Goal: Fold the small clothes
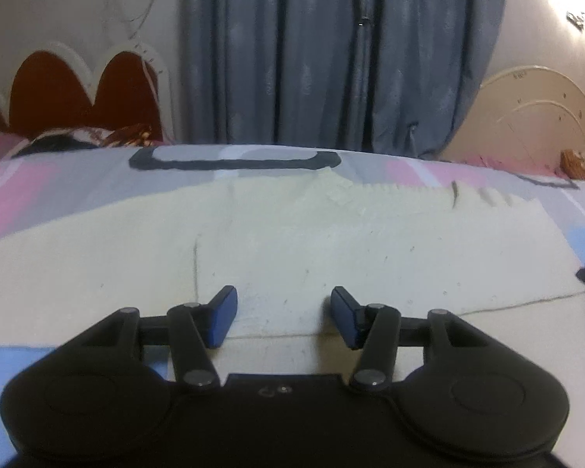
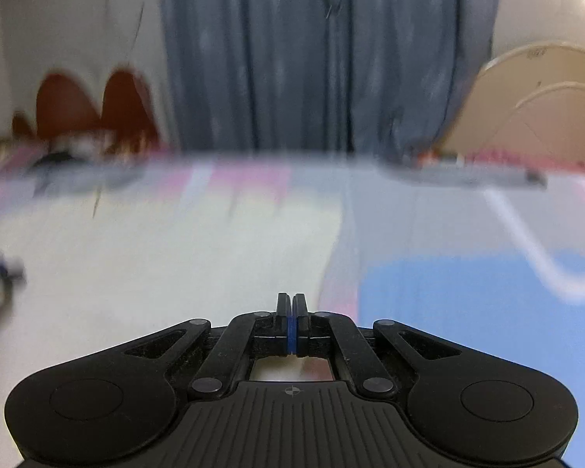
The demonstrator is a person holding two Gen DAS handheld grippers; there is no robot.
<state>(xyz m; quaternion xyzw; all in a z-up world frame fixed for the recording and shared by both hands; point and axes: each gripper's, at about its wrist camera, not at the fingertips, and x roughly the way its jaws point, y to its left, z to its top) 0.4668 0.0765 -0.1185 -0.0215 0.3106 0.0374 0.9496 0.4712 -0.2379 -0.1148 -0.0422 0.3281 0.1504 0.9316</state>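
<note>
Cream knit garment [image 1: 292, 241] lies spread flat on the bed [image 1: 39, 187], over a pink, grey and blue patterned sheet. Left hand-held gripper [image 1: 284, 318] sits low at the garment's near edge, jaws wide apart, holding nothing. Right hand-held gripper [image 2: 291, 314] is at the garment's right side, jaws pressed together; no cloth visible between them. Right view blurred. Blue-grey curtain [image 1: 331, 58] hangs behind.

No legible text (anywhere)

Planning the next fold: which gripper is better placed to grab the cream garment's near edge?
Left. The left gripper is open over the cream garment near its hem; the right gripper is shut beside its edge.
</note>
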